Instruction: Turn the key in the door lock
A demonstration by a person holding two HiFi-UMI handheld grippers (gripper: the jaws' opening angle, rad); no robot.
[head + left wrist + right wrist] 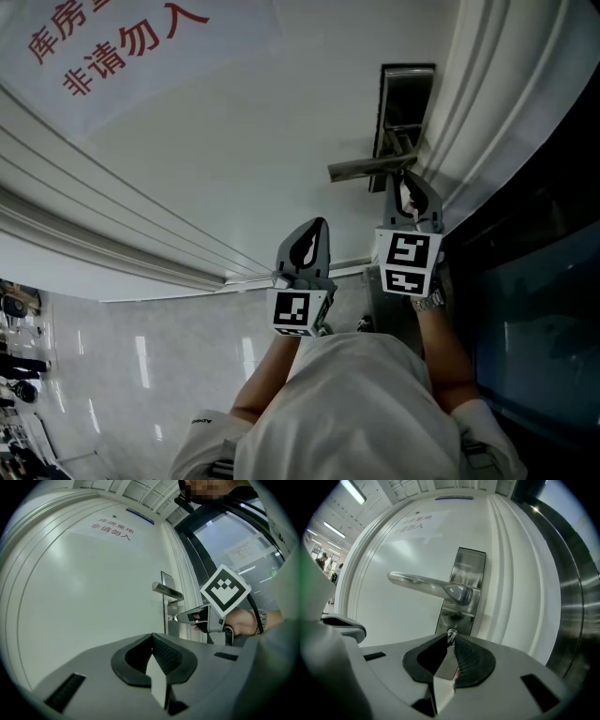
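Pinching the key (451,633) only with the very tips of its jaws, the right gripper (449,641) is clenched on the small metal head that sticks out of the lock plate (465,569), just beneath the door handle (423,583). That thin purchase looks like the main worry: so little of the pads overlaps the key that a firm twist may let the head slide out between them, leaving the lock unturned. A second risk is turning off axis. If the gripper's roll is not centred on the keyhole, the force probably goes sideways into the key, and it may bind, bend, or work partway out of the cylinder. The handle sits close above, so a wide roll could bring the gripper body against it and stall the turn. The left gripper (152,641) has its jaws together on nothing and hangs apart from the white door (93,597), so it offers no bracing. Should the latch free suddenly, the door may shift and drag the key away from the grip.
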